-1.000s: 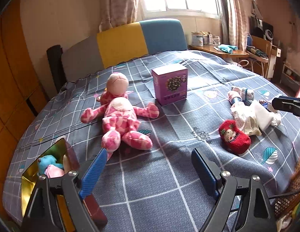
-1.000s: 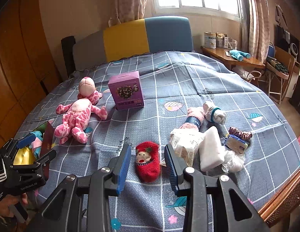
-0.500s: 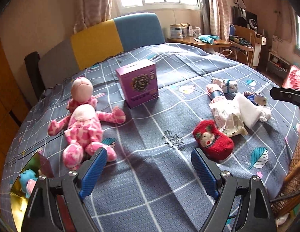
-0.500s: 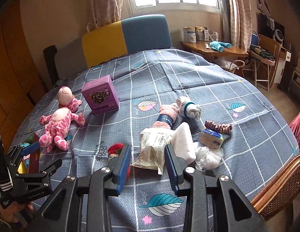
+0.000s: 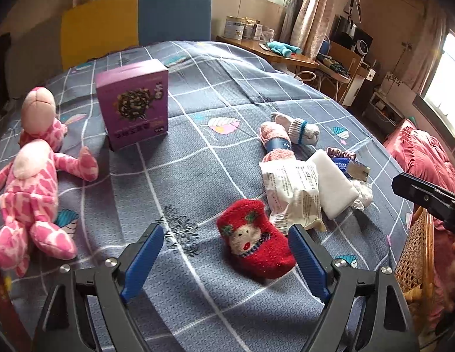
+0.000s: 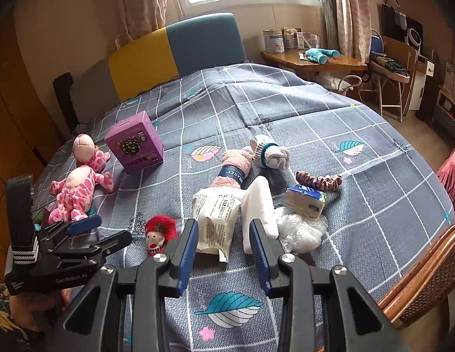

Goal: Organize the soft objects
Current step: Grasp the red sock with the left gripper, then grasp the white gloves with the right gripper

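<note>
Both grippers open over the bed, nothing picked up

Right now the soft stuff lies scattered on the bed (image 6: 330, 111), on the grey checked cover, and neither gripper holds anything.

Left gripper (image 5: 226, 252): fingers spread wide, hovering low near the bed's edge. The red sock (image 5: 255, 239) w/ a face on it lies between the two blue pads, closer to the right-hand one, maybe just touching it; can't tell for sure. Wide opening fits a bulky, squashy thing, so I'd judge the sock is the next pick.

Right gripper (image 6: 223, 248): fingers about half open, empty, pointing at the pile in the middle. Just ahead of the tips lie a printed paper-like packet (image 6: 217, 220) and a white foam-like block (image 6: 261, 205), side by side and touching. Pads look apart from both, but it's close.

Rest of the pile, by right wrist view: pink fluffy socks w/ a blue band (image 6: 234, 171), a white sock w/ teal cuff (image 6: 270, 154) beside them, a brown scrunchie (image 6: 318, 180), a small blue-white pack (image 6: 305, 201) resting on a crumpled clear bag (image 6: 299, 228). They sit bunched together, probably dumped as one lot for sorting.

Pink plush toy (image 5: 36, 176) lies on its back at the left side, well apart from the pile, w/ the purple box (image 5: 133, 104) standing upright near it.

Soft items should squash under the pads, so a grip mid-body seems safest.
</note>
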`<state>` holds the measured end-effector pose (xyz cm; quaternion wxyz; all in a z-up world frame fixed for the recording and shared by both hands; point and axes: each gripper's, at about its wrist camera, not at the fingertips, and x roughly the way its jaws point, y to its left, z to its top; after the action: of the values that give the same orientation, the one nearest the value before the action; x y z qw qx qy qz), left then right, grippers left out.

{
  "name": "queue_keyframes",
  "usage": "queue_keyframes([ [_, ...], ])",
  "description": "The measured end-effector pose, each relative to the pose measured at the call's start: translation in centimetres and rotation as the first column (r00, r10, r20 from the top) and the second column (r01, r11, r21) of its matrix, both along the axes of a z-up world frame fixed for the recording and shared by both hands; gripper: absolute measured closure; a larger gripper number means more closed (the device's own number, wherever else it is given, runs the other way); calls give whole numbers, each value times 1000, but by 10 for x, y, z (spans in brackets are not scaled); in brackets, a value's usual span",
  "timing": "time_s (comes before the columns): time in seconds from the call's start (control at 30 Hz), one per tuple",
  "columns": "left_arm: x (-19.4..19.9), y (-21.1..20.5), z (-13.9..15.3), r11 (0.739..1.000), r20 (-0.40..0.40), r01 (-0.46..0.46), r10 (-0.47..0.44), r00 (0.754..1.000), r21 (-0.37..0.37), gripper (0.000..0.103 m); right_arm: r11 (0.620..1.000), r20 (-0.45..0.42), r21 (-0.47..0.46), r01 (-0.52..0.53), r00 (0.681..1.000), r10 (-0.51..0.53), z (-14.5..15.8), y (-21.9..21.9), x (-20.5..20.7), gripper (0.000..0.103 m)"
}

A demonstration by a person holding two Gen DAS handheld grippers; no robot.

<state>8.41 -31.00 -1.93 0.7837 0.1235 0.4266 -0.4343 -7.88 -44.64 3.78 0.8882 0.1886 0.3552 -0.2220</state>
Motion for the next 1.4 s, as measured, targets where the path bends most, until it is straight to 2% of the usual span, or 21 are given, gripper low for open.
queue_keyframes([
  [0.23,6,-42,-41,997,-133,-10,19,991,71,27,1000,-7,2,7,1000,-7,4,-13,1,65],
  [0.27,6,-47,-48,996,-141,-7,19,990,84,32,1000,-7,4,5,1000,-5,5,-15,2,64],
  [0.3,6,-51,-56,995,-155,2,13,988,97,45,1000,-9,9,2,1000,-2,5,-19,3,64],
  [0.33,6,-54,-62,995,-171,12,6,985,100,50,1000,-11,15,0,1000,1,6,-22,5,64],
  [0.4,6,-50,-63,998,-185,8,3,983,57,66,999,-12,31,-9,1000,9,8,-30,10,64],
  [0.47,7,-42,-56,1000,-173,12,-9,985,16,73,998,-14,53,-18,1000,18,10,-42,20,64],
  [0.6,12,-20,-36,998,-142,15,-23,990,-53,73,999,-45,40,-20,999,21,9,-74,54,64],
  [0.73,8,1,-18,996,-87,31,-38,995,-80,74,1000,-181,11,-23,983,25,-10,-112,105,64],
  [0.83,2,16,-8,997,-42,29,-33,999,-76,74,999,-295,-21,-48,955,39,-31,-132,141,63],
  [0.97,1,35,2,999,3,-2,2,1000,-51,74,997,-418,-17,-69,907,55,-62,-148,175,59],
  [1.03,3,44,6,999,17,-25,26,1000,-39,74,996,-477,-14,-86,876,69,-77,-152,186,51],
  [1.07,2,48,9,999,31,-39,40,999,-28,74,996,-498,-35,-86,865,57,-82,-152,190,45],
  [1.1,2,53,12,999,55,-51,52,997,-16,74,994,-516,-65,-91,855,45,-86,-152,193,44],
  [1.23,3,71,21,995,138,-96,91,986,31,74,986,-555,-117,-115,831,32,-96,-151,195,48],
  [1.27,2,75,23,993,160,-108,100,982,39,73,982,-571,-145,-120,821,16,-98,-151,194,57],
  [1.3,2,79,25,991,185,-122,111,977,49,74,981,-576,-155,-119,817,8,-99,-152,192,59],
  [1.4,0,89,32,987,231,-153,136,963,58,74,982,-557,-156,-106,831,2,-97,-154,186,64],
])
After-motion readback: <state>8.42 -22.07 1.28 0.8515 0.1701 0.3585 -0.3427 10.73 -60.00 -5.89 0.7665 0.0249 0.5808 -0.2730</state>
